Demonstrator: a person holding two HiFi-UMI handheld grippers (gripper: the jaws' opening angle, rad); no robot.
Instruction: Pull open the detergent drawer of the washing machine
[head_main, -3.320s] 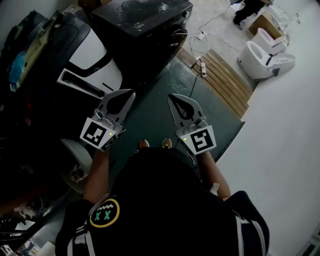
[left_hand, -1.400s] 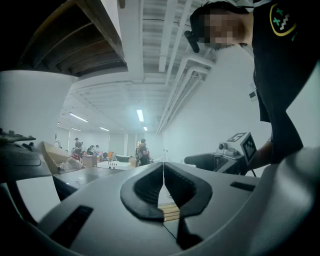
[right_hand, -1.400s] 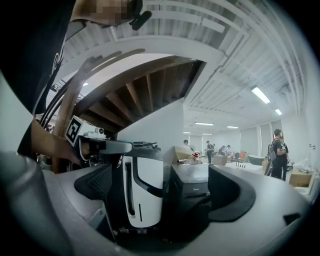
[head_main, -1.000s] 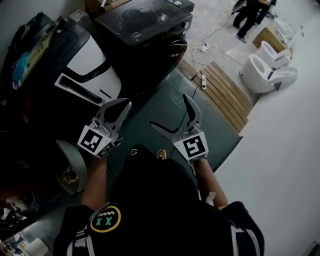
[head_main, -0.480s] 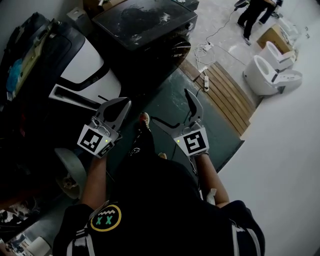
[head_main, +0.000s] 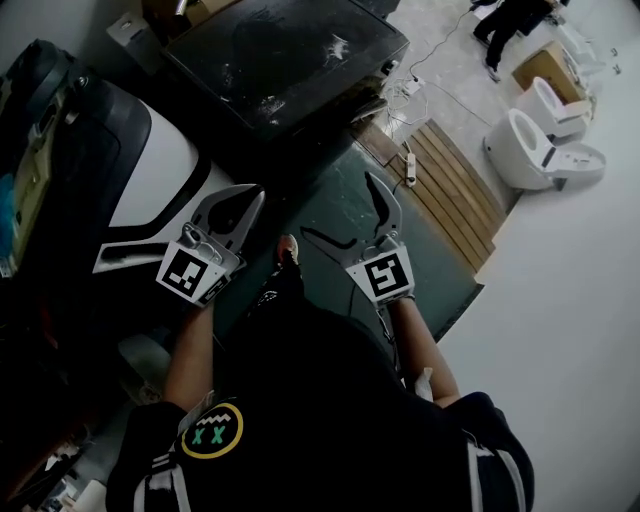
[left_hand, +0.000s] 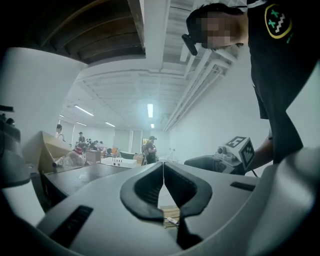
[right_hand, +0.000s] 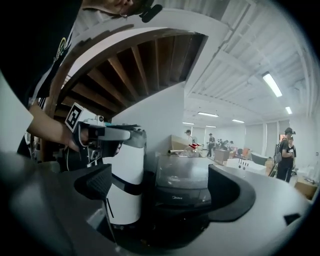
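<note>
The black washing machine (head_main: 290, 60) stands at the top of the head view, seen from above; its dark front panel (right_hand: 182, 196) faces the right gripper view, some way off. I cannot make out the detergent drawer. My left gripper (head_main: 254, 194) is shut and empty, short of the machine, its pads pressed together (left_hand: 162, 165). My right gripper (head_main: 340, 208) is open over the green floor, with the machine framed between its fingers (right_hand: 95, 182) and nothing held. Each gripper shows in the other's view: the right gripper (left_hand: 235, 150) and the left gripper (right_hand: 107, 134).
A white appliance with a black band (head_main: 165, 160) stands left of the machine, also white in the right gripper view (right_hand: 127, 175). Wooden slats (head_main: 450, 175), a power strip (head_main: 407, 138) and white toilets (head_main: 535, 135) lie to the right. People stand far off (left_hand: 148, 150).
The right gripper, shut 3.3 s ago, opened and stays open. The person has stepped forward, so both grippers are nearer the washing machine. The left gripper stays shut.
</note>
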